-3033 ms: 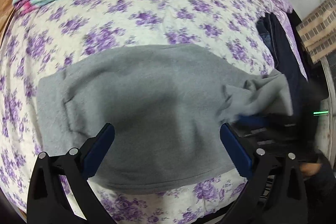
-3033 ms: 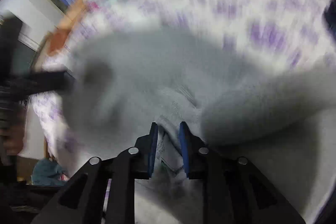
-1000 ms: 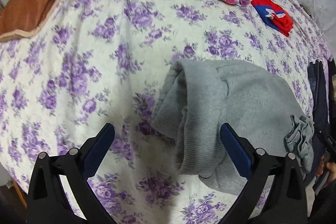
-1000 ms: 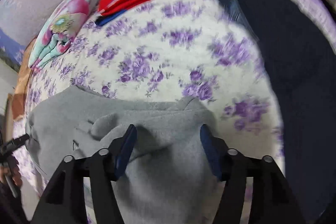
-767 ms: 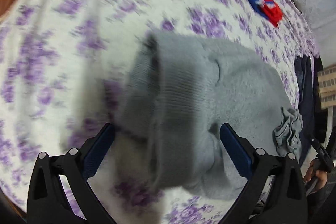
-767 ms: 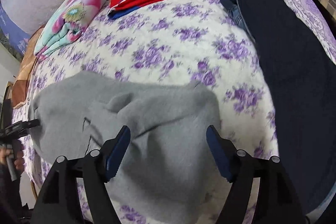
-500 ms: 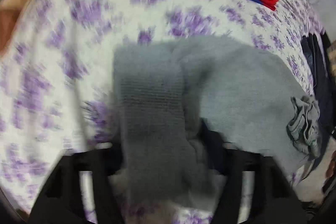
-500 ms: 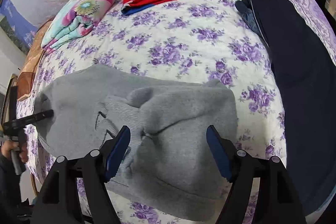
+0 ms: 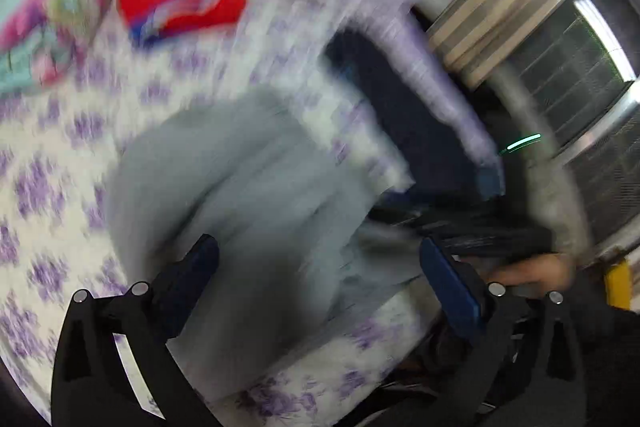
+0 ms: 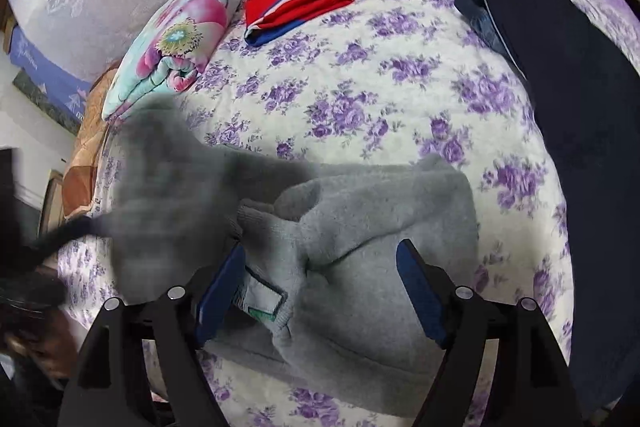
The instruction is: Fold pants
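At the far left of the right wrist view a folded floral quilt [image 10: 180, 35] lies on the bed [image 10: 360, 99]; just right of it sits a folded red garment [image 10: 304, 1] with blue and white stripes; both are near the bed's far side. The grey pants [image 10: 380, 219] lie bunched near the bed's front edge, their left part lifted and blurred, with a white label [image 10: 262, 297] showing at a turned-back edge; the right gripper [image 10: 320, 291] hangs over them, jaws wide and holding nothing. Further right a dark navy garment [image 10: 560, 87] lies along the bed's right side. The left wrist view is heavily blurred; the left gripper [image 9: 320, 267] has its jaws wide over the grey pants [image 9: 240, 187], gripping nothing.
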Demonstrator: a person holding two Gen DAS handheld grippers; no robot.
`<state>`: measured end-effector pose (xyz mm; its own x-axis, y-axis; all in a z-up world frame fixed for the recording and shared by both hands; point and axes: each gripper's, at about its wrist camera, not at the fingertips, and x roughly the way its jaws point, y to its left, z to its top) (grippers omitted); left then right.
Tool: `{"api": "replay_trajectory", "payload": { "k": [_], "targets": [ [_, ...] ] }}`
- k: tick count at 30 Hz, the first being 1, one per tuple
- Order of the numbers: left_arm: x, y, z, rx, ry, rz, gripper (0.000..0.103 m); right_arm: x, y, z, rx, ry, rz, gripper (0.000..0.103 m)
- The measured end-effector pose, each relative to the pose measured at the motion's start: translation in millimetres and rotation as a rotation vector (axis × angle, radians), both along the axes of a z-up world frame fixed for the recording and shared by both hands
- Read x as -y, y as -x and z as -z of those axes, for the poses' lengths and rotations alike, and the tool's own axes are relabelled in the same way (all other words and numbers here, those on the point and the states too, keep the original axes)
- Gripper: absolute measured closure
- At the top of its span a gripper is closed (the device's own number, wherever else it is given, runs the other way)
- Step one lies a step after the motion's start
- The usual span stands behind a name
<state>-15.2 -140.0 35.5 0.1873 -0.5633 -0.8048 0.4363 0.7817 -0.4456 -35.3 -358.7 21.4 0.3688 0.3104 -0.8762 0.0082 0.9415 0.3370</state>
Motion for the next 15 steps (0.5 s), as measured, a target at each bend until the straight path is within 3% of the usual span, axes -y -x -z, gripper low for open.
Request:
{"api": "replay_trajectory", "payload": {
  "k": [1, 3, 6, 9, 12, 15],
  "targets": [
    [2, -3, 10, -0.070, -0.010, -0.017, 0.006, 3, 3, -2, 0.005, 0.000, 0.002, 0.023],
    [-11, -2, 8, -0.110, 0.109, -0.026, 0.006, 9, 7, -5, 0.016, -0.003, 0.009, 0.017],
    [-35, 4, -17, -0.013, 0.115, -0.051, 0.006, 21, 9, -3, 0.017, -0.047, 0.054, 0.015],
    [-63, -1, -23, 0.056, 0.024, -0.149, 0.005, 27, 3, 0, 0.007, -0.169, 0.093, 0.011],
    [-82, -12, -1, 0.015, -0.105, -0.270, 0.005, 15, -12, 6, -0.020, -0.295, 0.097, 0.009],
    [-83, -15, 33, -0.049, -0.237, -0.316, 0.005, -12, -28, 14, -0.069, -0.337, 0.053, 0.009]
  ]
}}
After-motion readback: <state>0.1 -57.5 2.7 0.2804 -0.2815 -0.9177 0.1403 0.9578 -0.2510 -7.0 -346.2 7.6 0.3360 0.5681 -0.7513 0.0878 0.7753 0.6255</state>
